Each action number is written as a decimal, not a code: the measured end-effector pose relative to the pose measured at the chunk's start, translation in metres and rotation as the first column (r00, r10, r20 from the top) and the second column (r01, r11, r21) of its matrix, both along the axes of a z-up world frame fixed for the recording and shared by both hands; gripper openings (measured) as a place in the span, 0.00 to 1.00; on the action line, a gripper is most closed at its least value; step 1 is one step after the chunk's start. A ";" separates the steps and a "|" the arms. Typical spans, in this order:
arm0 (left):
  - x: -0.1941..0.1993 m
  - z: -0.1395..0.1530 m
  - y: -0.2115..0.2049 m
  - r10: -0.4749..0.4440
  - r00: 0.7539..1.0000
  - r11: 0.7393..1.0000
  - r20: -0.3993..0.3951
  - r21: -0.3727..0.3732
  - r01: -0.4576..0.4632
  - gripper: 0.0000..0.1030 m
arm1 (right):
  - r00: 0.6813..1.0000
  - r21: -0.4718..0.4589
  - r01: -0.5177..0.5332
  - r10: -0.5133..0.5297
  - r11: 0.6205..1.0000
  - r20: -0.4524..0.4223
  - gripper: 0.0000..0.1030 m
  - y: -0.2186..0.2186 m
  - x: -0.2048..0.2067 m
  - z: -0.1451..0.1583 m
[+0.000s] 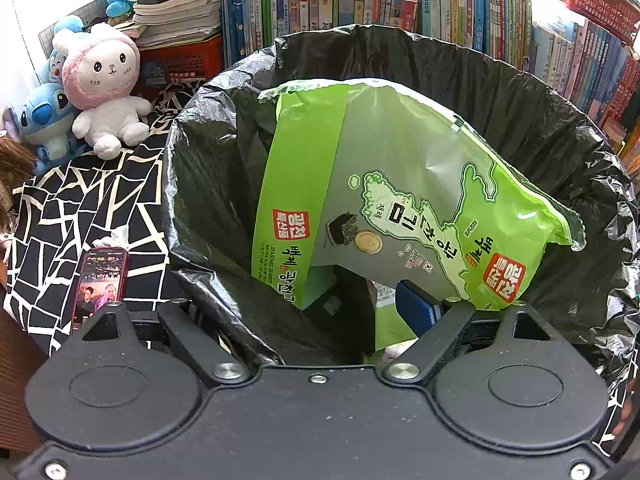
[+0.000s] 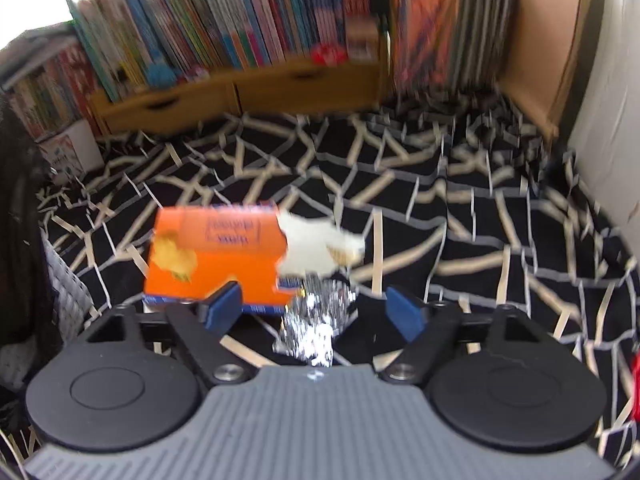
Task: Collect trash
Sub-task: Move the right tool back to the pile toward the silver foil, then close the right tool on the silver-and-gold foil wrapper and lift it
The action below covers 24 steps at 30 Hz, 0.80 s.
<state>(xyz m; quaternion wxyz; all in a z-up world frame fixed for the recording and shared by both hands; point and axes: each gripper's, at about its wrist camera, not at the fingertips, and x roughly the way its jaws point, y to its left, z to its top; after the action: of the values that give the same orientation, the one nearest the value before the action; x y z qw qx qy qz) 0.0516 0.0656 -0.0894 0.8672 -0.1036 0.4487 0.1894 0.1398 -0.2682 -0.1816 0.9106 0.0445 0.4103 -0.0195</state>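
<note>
Trash is in two places: a green seaweed bag point(image 1: 400, 184) already stands inside the black-lined bin point(image 1: 540, 92), and a crumpled foil ball point(image 2: 316, 320) lies on the patterned cloth point(image 2: 480, 208), just before an orange box point(image 2: 216, 256) and a white tissue point(image 2: 316, 248). The right gripper point(image 2: 314, 308) has its fingers point(image 2: 224, 306) open around the foil, not pressing it. To grasp well, I would centre the foil between them and close gently – it crushes easily. The left gripper point(image 1: 304, 312) holds the liner's edge and seems to grip it – best kept steady.
</note>
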 end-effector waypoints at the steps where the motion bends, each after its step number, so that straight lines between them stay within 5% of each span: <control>1: 0.000 0.000 0.000 0.000 1.000 1.000 -0.001 0.001 0.000 0.83 | 1.000 0.001 0.007 -0.007 1.000 -0.009 0.83 -0.001 -0.001 -0.004; 15: 0.001 -0.001 -0.003 -0.008 1.000 1.000 -0.012 0.027 0.008 0.83 | 0.991 -0.015 -0.004 0.002 1.000 -0.131 0.75 0.003 0.029 -0.046; 19: 0.002 0.000 -0.004 -0.008 1.000 0.999 -0.014 0.032 0.008 0.83 | 0.986 -0.001 0.005 -0.006 1.000 -0.165 0.43 0.001 0.030 -0.052; 24: 0.003 0.000 -0.004 -0.007 1.000 0.999 -0.012 0.034 0.008 0.83 | 0.988 0.007 -0.017 0.018 1.000 -0.151 0.26 0.000 0.024 -0.044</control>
<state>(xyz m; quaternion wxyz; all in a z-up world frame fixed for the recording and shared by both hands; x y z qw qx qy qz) 0.0543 0.0618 -0.0894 0.8669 -0.0859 0.4509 0.1943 0.1636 -0.2685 -0.2260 0.8771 0.0418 0.4784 -0.0136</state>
